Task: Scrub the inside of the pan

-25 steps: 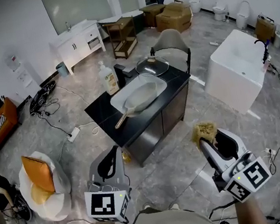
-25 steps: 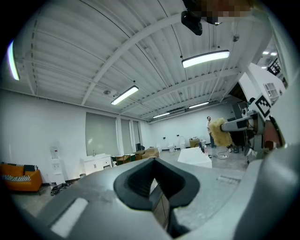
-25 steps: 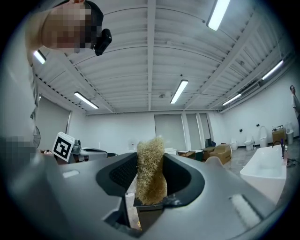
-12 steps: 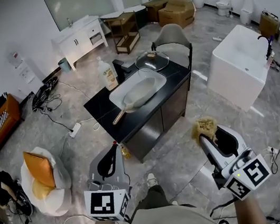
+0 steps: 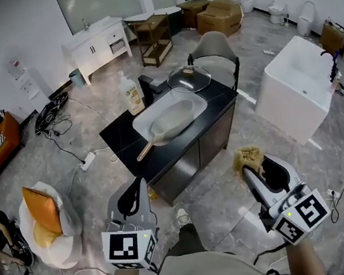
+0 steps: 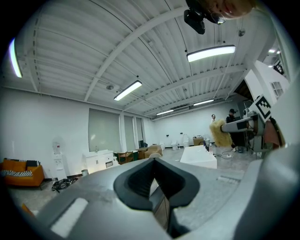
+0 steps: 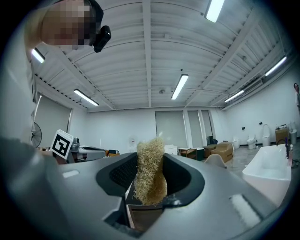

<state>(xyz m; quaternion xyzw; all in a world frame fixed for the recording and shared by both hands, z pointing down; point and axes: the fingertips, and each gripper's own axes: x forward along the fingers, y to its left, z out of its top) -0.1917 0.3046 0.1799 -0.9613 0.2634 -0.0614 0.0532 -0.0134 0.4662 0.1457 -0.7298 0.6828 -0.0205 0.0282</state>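
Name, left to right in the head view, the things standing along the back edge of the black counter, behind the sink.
Pump bottle → black faucet → glass lid

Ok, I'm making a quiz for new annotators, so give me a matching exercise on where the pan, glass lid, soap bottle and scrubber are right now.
Things:
1. pan
2. glass lid
3. soap bottle
4. scrubber

Places:
A. clamped in the right gripper
B. upright on the counter, left of the faucet
C. in the white sink
D. on the counter's end nearest the chair

Pairs: 1-C, 2-D, 3-B, 4-A.
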